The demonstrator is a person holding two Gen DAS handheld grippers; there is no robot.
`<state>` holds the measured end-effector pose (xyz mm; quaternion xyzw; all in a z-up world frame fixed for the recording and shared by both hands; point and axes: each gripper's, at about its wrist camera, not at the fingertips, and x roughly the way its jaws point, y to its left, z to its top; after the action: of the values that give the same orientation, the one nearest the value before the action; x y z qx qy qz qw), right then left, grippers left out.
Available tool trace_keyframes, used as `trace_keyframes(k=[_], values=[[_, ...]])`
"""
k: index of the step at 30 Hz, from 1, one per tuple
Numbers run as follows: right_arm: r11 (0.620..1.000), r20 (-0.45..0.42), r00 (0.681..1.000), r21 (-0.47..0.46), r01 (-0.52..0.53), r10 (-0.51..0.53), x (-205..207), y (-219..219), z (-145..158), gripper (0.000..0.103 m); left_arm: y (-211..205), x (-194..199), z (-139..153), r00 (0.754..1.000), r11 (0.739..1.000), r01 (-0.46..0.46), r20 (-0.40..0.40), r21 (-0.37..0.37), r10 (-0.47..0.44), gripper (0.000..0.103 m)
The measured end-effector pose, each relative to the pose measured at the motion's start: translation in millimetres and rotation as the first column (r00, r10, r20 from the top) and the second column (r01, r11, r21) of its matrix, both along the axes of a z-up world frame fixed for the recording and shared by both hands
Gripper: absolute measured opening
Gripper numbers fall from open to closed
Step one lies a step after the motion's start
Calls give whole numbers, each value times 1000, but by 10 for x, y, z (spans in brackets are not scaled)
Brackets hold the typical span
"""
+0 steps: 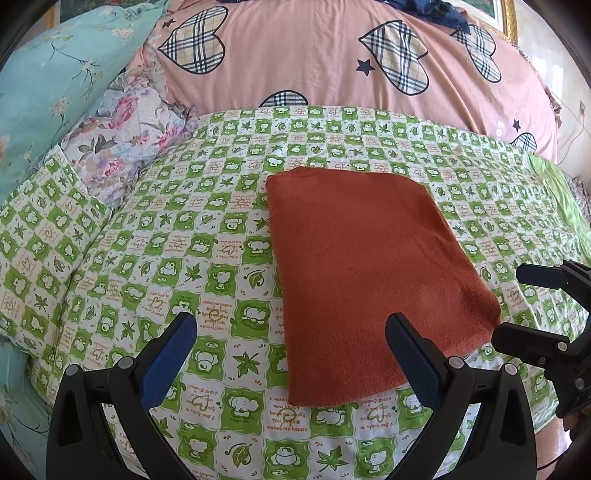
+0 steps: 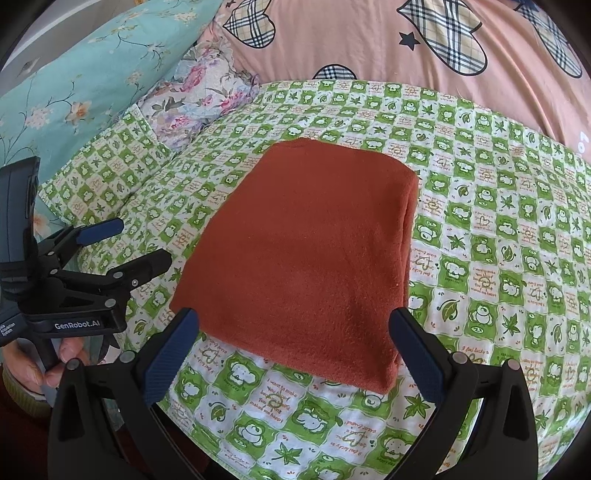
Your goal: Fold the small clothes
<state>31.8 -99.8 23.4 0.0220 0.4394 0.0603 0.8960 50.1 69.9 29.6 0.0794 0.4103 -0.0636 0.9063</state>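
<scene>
A rust-orange garment [image 1: 369, 269] [image 2: 306, 251] lies folded into a flat rectangle on the green-and-white checked sheet [image 1: 184, 240] [image 2: 498, 240]. My left gripper [image 1: 291, 332] hovers open above the sheet, just left of the garment's near corner, holding nothing. It also shows at the left edge of the right wrist view as the left gripper [image 2: 144, 243], held by a hand [image 2: 55, 362]. My right gripper [image 2: 295, 325] is open over the garment's near edge, empty. In the left wrist view the right gripper [image 1: 513, 306] sits beside the garment's right corner.
A pink duvet with plaid hearts [image 1: 314, 62] [image 2: 406, 44] is piled behind the sheet. A floral pillow [image 1: 125, 140] [image 2: 199, 99] and a turquoise flowered cover [image 1: 55, 81] [image 2: 74, 85] lie to the left. A gold picture frame [image 1: 506, 14] is at the far right.
</scene>
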Motion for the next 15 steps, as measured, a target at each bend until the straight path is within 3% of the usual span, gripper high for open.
trace_keyframes(k=[15], values=[[1000, 6, 1000, 8, 11, -11, 37, -42, 17, 102, -35, 40, -27, 1000, 1000, 18, -8, 5, -18, 102]])
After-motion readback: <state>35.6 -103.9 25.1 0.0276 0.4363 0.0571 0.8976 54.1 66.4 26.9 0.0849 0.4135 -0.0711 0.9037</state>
